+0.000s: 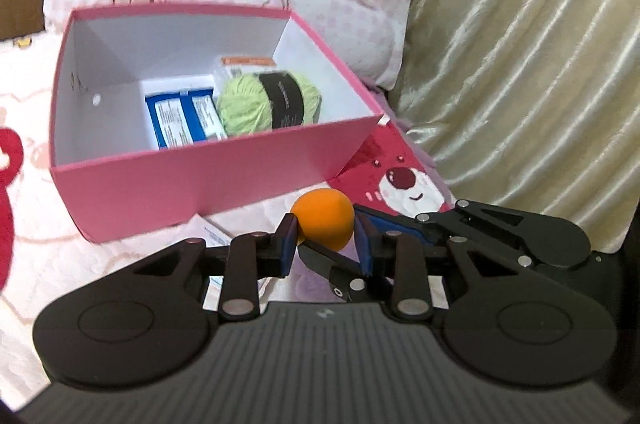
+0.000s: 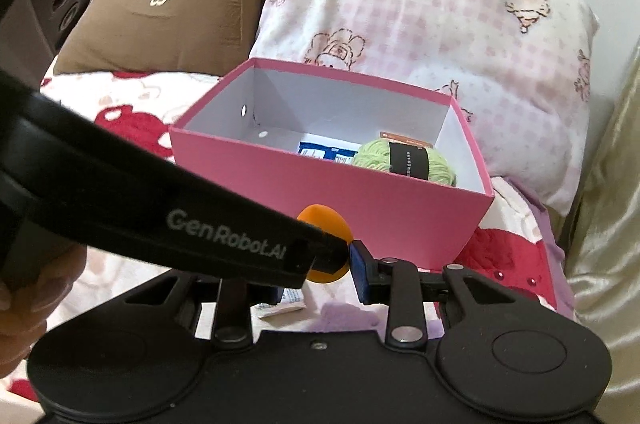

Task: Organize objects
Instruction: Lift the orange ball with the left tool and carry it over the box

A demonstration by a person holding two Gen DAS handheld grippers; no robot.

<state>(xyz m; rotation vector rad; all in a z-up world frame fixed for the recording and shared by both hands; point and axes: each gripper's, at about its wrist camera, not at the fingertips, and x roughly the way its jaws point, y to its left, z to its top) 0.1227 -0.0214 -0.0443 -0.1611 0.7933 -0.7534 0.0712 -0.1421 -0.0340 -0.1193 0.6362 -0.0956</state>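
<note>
While both of my grippers pinched the one orange ball, the hold depended on two separate hands agreeing. My left gripper had its blue pads pressed against the ball's two sides, the jaws drawn nearly together around it, and the ball sat between the fingertips, just ahead of the pads and clear of the bedding below. My right gripper met the same ball from the other side; its right pad touched the ball, while its left pad was hidden behind the left tool's black arm, so I judged rather than saw that it was clamped on the ball. The pink box stood ahead of and slightly above the fingertips, its near wall between the ball and the interior, where green yarn and a blue packet already lay. I judged three risks. First, a round, smooth ball held on small pads could squirt out if either hand twisted or pulled apart from the other. Second, too low an approach would strike the near wall and push the light box across the soft blanket. Third, an early release would drop the ball short of the rim, and it would roll away over the bedding.
</note>
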